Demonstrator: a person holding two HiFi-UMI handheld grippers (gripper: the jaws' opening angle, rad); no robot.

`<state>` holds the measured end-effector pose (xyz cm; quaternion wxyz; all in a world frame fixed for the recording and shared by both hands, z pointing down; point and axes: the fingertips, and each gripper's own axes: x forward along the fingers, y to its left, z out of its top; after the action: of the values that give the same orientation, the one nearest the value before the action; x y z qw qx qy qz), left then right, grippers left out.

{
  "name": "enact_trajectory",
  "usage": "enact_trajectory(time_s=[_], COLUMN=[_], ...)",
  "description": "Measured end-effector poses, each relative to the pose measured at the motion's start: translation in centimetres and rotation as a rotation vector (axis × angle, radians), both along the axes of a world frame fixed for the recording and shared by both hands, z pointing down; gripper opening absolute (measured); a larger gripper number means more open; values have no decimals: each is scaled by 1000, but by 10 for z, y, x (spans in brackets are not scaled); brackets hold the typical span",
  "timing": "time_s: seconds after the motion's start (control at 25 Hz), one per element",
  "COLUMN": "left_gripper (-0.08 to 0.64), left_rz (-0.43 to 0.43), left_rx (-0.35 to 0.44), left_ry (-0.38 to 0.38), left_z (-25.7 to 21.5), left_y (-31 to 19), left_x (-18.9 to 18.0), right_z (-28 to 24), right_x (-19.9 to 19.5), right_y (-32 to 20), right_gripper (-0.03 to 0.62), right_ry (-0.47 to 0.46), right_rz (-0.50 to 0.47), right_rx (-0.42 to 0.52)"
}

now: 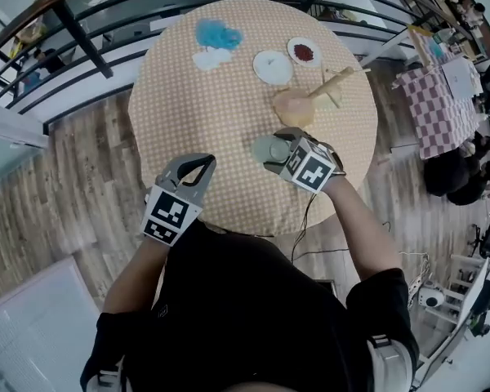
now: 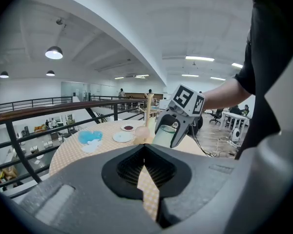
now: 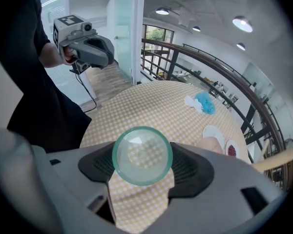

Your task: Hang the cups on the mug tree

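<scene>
The right gripper (image 1: 278, 152) had its fingers clamped on a see-through green glass cup (image 3: 142, 155), up over the round checked table (image 1: 196, 121). The left gripper (image 2: 144, 155) had its fingers shut together on nothing. The wooden mug tree (image 1: 336, 80) stood farther off, with a pink cup (image 1: 294, 104) beside it. The green cup was not hung yet.

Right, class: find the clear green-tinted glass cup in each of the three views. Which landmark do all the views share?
Head view: the clear green-tinted glass cup is just right of centre.
Left gripper view: the cup is right of centre, a little below mid-height.
Right gripper view: the cup is low centre, seen end-on as a circle.
Shared landmark: the fluffy blue cloth.
</scene>
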<state>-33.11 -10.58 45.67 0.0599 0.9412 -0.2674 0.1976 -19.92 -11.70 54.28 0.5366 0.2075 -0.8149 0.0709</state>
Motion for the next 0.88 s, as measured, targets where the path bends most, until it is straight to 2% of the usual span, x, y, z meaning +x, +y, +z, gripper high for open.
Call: enact_trajectory(time_s=[0.24, 0.44, 0.64, 0.88], left_gripper=[6, 6, 6, 6], left_rz=[-78, -121, -97, -27], left_rx=[34, 62, 63, 67], left_ry=[20, 20, 11, 6], left_z=[-18, -30, -31, -35], left_y=[40, 60, 67, 71], left_x=[53, 77, 93, 122], right_z=[-30, -48, -59, -74], right_x=[69, 117, 144, 165], right_y=[44, 72, 84, 80], right_gripper=[327, 327, 327, 327], right_ry=[-54, -71, -72, -89], right_rz=[11, 48, 108, 161], right_rx=[99, 149, 191, 233])
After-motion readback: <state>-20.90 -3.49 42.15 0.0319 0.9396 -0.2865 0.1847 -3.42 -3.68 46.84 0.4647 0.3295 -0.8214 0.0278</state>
